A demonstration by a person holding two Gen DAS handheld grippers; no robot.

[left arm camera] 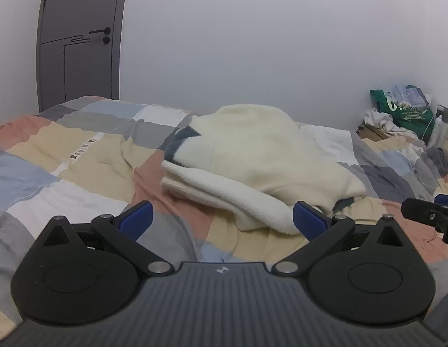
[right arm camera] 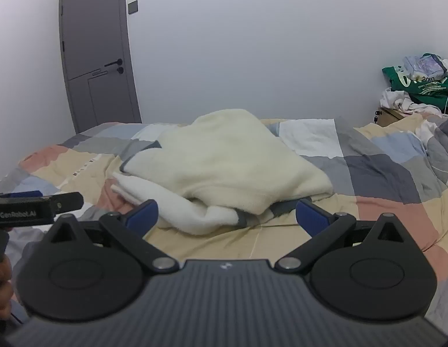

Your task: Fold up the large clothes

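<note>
A cream fleece garment (left arm camera: 253,156) with dark grey trim lies crumpled in a heap on the patchwork bedspread (left arm camera: 79,156). In the right wrist view the same garment (right arm camera: 224,167) sits just beyond the fingers. My left gripper (left arm camera: 222,217) is open, its blue pads wide apart, with the garment's near edge a little ahead of it and nothing held. My right gripper (right arm camera: 227,217) is open too, hovering short of the garment's grey-trimmed hem. Each gripper shows at the edge of the other's view: the right gripper (left arm camera: 432,217) and the left gripper (right arm camera: 36,202).
A grey door (left arm camera: 79,37) stands at the back left in a white wall. Clutter with a green bag (right arm camera: 418,84) and loose cloth is piled at the bed's far right corner. A hand (right arm camera: 1,277) shows at the left edge.
</note>
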